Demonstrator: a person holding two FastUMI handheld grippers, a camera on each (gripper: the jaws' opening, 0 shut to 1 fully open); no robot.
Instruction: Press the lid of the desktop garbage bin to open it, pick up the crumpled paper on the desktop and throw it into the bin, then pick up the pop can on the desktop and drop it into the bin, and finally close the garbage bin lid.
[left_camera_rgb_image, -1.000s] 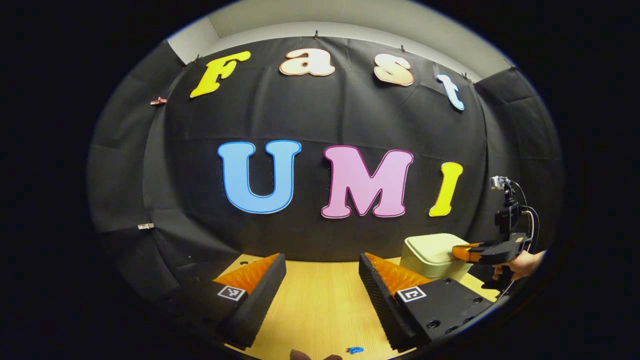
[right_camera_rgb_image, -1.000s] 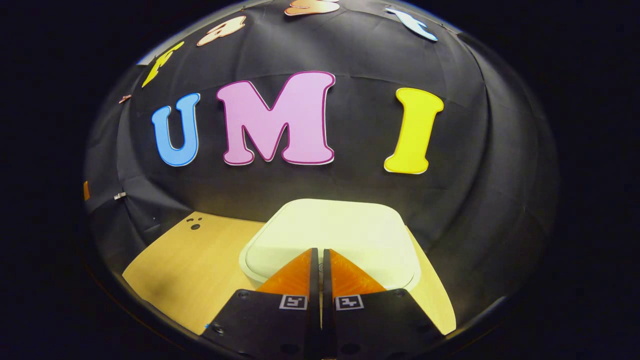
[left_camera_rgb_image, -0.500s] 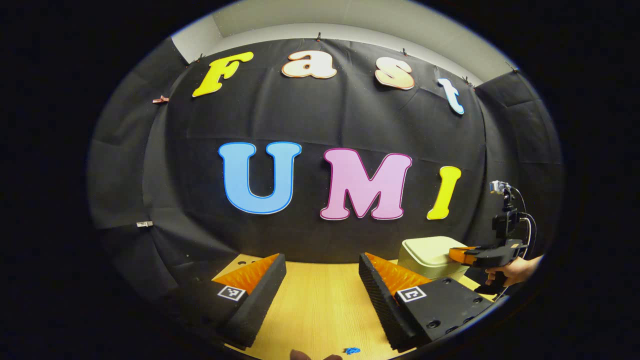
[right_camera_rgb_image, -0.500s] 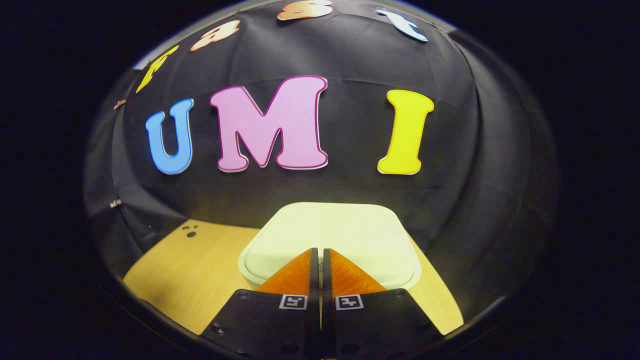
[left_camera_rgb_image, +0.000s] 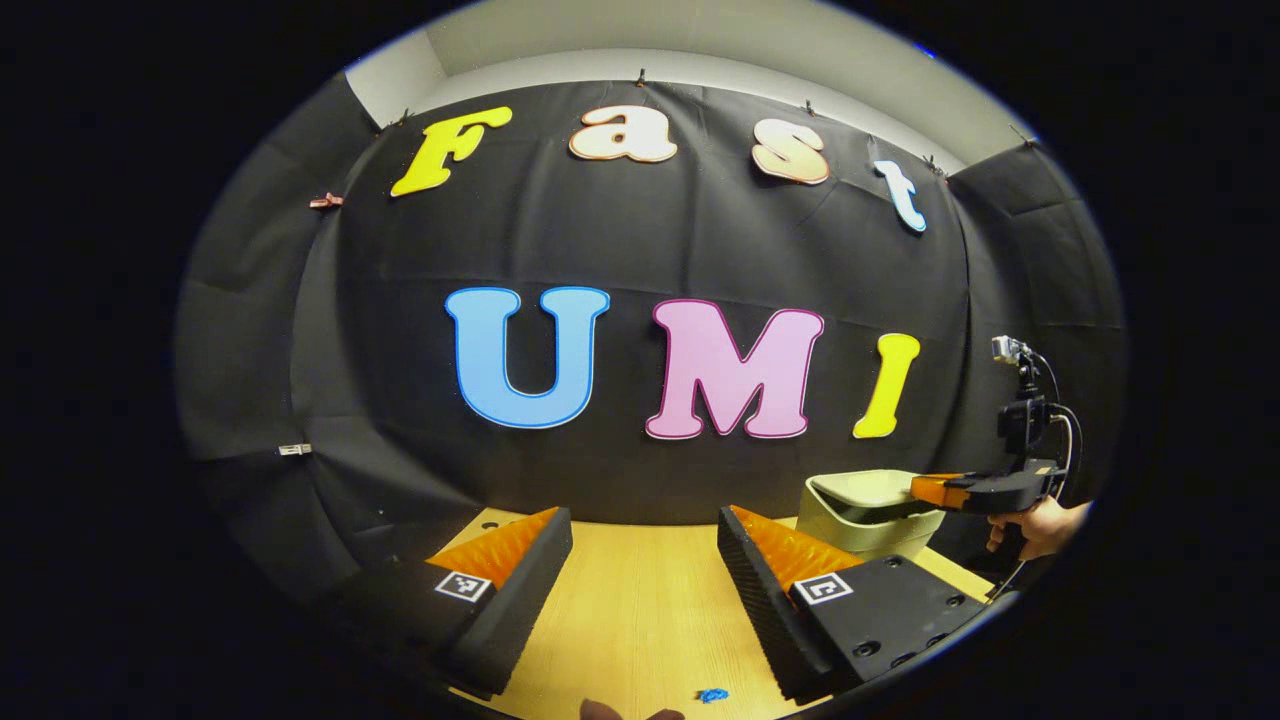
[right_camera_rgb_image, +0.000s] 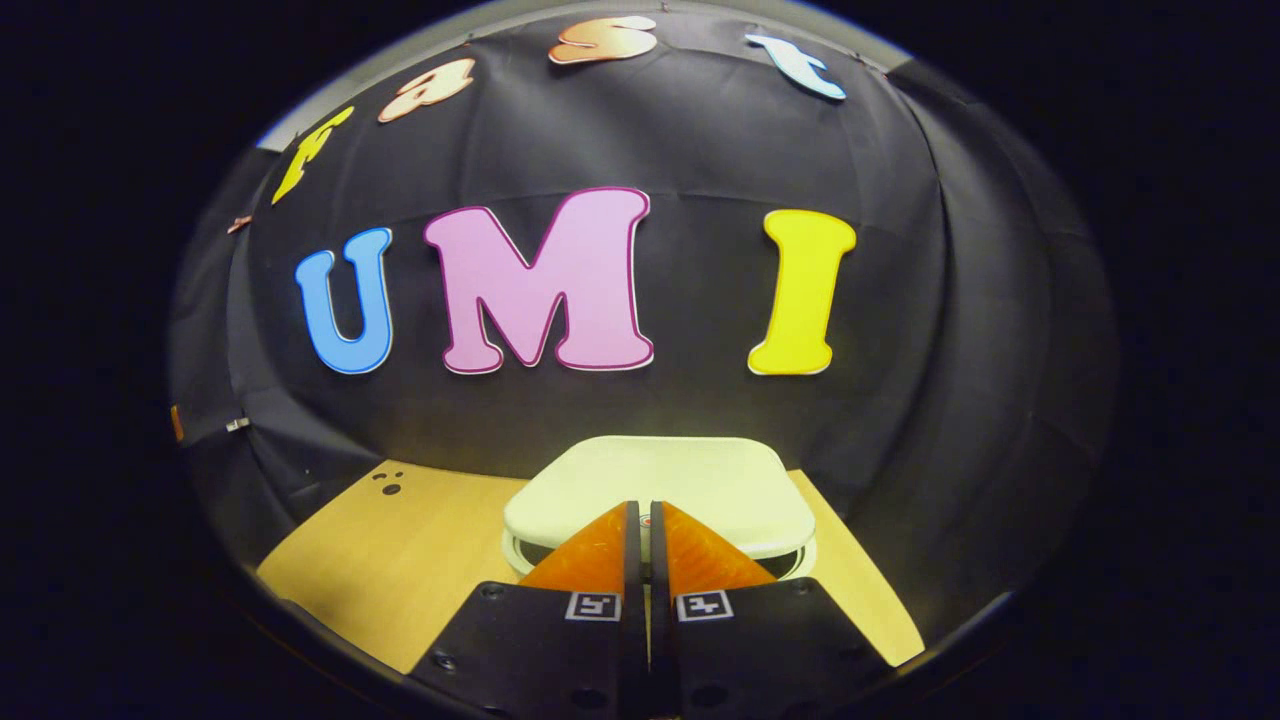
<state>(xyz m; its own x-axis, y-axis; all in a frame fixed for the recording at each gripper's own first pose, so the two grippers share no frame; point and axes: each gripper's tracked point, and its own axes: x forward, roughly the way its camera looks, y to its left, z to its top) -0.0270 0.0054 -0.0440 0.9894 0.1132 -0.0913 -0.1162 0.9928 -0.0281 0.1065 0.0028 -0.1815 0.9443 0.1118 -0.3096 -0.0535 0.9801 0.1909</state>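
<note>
The left gripper (left_camera_rgb_image: 645, 545) hangs low over the wooden desktop (left_camera_rgb_image: 640, 600) with its 2 fingers wide apart and nothing between them. A small blue scrap (left_camera_rgb_image: 711, 695) lies on the wood below its right finger. Farther right, beyond that finger, stands the pale desktop garbage bin (left_camera_rgb_image: 865, 515), and the right gripper (left_camera_rgb_image: 925, 488), held in a person's hand (left_camera_rgb_image: 1040, 525), reaches over the bin's top from the right.

In the right gripper view, the right gripper (right_camera_rgb_image: 642, 515) has its 2 fingers pressed together with nothing held, their tips just over the front edge of the bin lid (right_camera_rgb_image: 660, 490). A dark gap shows under the lid's front edge, above the bin's rim (right_camera_rgb_image: 660, 560), so the lid seems to have popped partway up; I cannot tell whether the tips touch it. The crumpled paper and the pop can are out of sight, so their place cannot be given.

Risks from here, as I judge them:
1. The tips sit over the rising lid, so they could block it or push it back until it latches again.
2. A press off to 1 side could slide or tip the light bin on the smooth wood.
3. If the lid stops half open, the paper could bounce off the lid.
</note>
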